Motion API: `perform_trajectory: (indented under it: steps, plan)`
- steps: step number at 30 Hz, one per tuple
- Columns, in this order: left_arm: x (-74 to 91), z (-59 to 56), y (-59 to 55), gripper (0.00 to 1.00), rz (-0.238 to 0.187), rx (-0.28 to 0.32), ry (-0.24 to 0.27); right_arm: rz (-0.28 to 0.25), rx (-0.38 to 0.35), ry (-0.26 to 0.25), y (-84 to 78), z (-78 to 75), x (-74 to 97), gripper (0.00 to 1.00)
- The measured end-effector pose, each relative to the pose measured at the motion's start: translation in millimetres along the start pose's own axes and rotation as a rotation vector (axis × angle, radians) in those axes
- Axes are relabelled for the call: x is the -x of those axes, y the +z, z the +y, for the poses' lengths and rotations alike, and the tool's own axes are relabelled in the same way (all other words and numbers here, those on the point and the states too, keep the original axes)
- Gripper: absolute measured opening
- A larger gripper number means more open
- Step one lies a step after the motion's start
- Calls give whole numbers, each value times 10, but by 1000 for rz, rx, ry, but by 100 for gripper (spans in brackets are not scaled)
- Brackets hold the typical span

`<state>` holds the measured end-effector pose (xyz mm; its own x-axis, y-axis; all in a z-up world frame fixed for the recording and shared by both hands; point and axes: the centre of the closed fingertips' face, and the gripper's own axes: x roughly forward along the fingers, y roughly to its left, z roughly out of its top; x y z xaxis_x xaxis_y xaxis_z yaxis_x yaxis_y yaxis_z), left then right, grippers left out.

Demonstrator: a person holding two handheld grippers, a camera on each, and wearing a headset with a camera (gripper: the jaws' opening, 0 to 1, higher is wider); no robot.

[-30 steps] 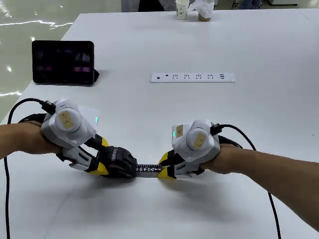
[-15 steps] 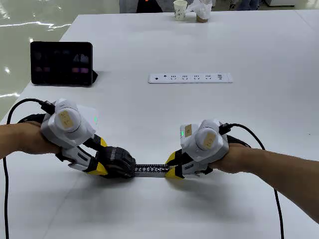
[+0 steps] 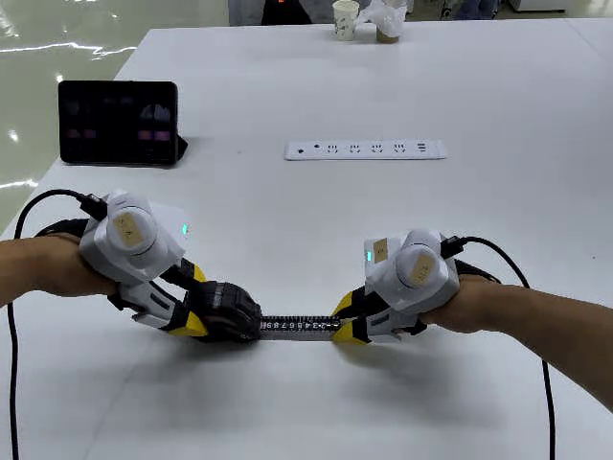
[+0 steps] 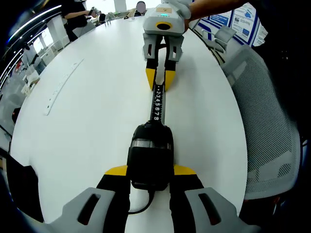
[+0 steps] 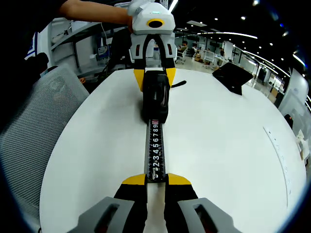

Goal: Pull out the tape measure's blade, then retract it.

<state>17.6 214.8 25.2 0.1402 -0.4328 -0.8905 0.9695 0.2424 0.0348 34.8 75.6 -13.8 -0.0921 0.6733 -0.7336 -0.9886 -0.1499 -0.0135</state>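
The left claw (image 3: pixel 197 301) is closed on the black case (image 3: pixel 230 311), its yellow tips pressed to the two flanks. The case lies on the white bench (image 3: pixel 287 211) near the front edge. Claw and case sit where they did a second ago.

The right claw (image 3: pixel 343 322) has slid further to the person's right over that second. It is nearly closed and pinches the tip of the blade (image 3: pixel 297 326) between its yellow tips. More blade lies bare between the claws than half a second ago. It runs straight and low over the bench from the mouth of the case to the right claw. In the right gripper view the printed numbers on the blade (image 5: pixel 155 150) read up to 9 before the strip enters the case (image 5: pixel 155 99). The right claw (image 5: pixel 156 180) grips the strip's end at the bottom of that view.

The left gripper view shows the left claw (image 4: pixel 150 171) around the case (image 4: pixel 150 155). From there the blade (image 4: pixel 157 104) leads away to the right claw (image 4: pixel 160 80).

The tablet (image 3: pixel 120 120), power strip (image 3: pixel 366 149) and cups (image 3: pixel 345 17) stand well behind. They are unmoved since half a second ago. Their small offset from a second ago is a shift of the whole picture.
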Motion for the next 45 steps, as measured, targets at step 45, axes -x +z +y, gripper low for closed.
perform_trajectory:
  steps: [45]
  plan:
    - [-12,13,-1,25,2,19,-1,22,-19,-17,-352,8,326,9]
